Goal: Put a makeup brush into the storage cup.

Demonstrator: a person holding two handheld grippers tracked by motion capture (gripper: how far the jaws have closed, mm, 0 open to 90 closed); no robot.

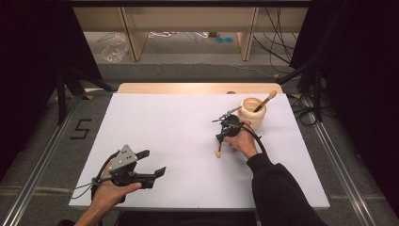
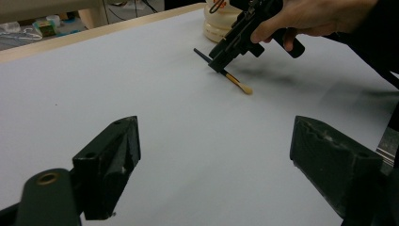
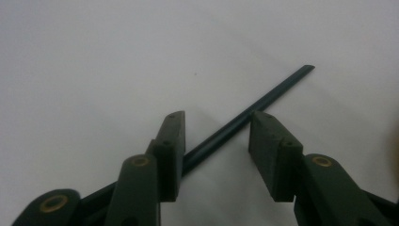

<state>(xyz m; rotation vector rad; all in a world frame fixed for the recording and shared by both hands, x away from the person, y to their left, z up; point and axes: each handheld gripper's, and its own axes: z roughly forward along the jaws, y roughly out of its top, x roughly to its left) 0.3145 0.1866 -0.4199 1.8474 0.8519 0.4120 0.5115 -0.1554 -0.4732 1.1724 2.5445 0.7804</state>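
A thin brush with a dark handle [image 3: 263, 99] and a tan tip [image 2: 237, 84] lies flat on the white table [image 1: 164, 122], right of centre. My right gripper [image 1: 221, 138] points down over the brush. Its jaws stand on either side of the handle, and a gap shows between the handle and the right pad [image 3: 266, 141], so it is open. My left gripper [image 1: 153, 162] rests near the front left edge, wide open, with bare table between its jaws [image 2: 214, 127].
A pale wooden pot [image 1: 249, 115] stands just behind my right hand with a wooden-handled brush [image 1: 266, 100] leaning out of it. The table's far edge is a wooden strip [image 1: 197, 88]. Metal rails [image 1: 37, 160] run along both sides on the floor.
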